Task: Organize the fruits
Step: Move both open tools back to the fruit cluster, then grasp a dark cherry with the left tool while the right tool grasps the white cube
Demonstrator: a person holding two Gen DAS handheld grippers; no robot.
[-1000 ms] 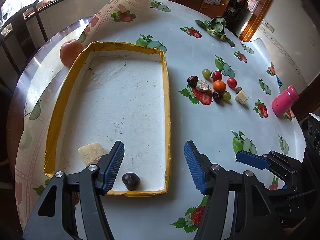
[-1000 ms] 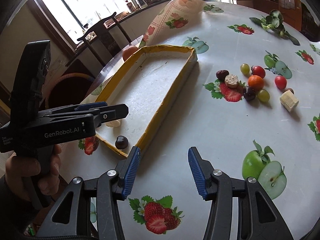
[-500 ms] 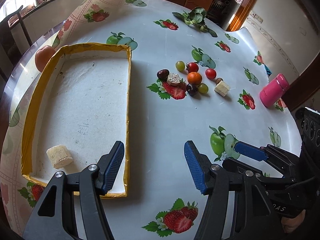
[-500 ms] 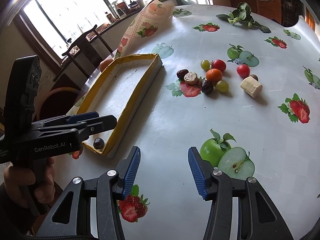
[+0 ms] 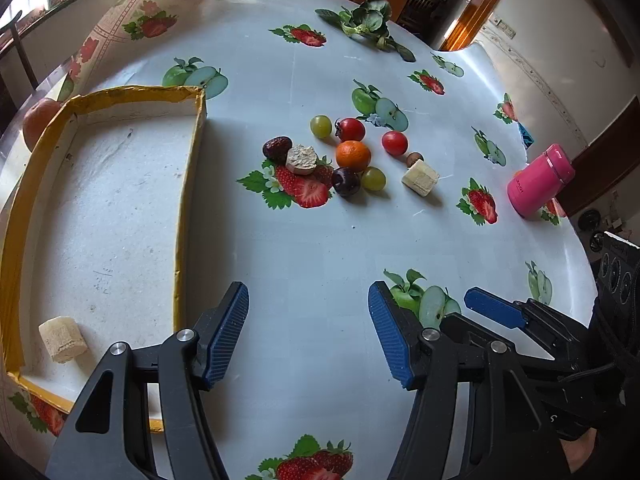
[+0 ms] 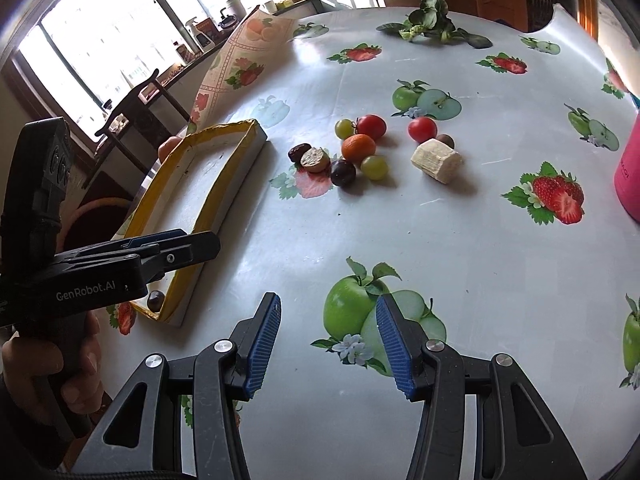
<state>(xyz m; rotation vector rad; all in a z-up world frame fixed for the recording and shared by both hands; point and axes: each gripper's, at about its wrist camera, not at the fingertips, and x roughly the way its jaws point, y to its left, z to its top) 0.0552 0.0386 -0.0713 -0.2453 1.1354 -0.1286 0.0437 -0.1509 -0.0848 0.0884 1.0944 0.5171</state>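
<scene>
A white tray with a yellow rim (image 5: 188,184) lies on the left of the table, with a pale chunk (image 5: 63,339) and a dark fruit (image 6: 155,300) at its near end. Right of the tray sits a cluster: an orange (image 5: 353,155), two red tomatoes (image 5: 351,129), two green grapes (image 5: 321,125), a dark plum (image 5: 345,181), a red date (image 5: 277,147), a round beige piece (image 5: 302,159) and a pale block (image 5: 420,178). My left gripper (image 5: 308,312) is open over bare cloth beside the tray. My right gripper (image 6: 328,312) is open too, with nothing between its fingers.
A pink bottle (image 5: 540,184) stands at the right edge. Leafy greens (image 5: 368,20) lie at the far side. A peach-coloured fruit (image 5: 40,122) rests beyond the tray's far left corner. The tablecloth curls up (image 5: 168,12) at the back left. A hand (image 6: 52,368) holds the left gripper's handle.
Both grippers have moved right, off the tray's near corner and out over the cloth toward the fruit cluster. The dark fruit in the tray has left the left wrist view.
</scene>
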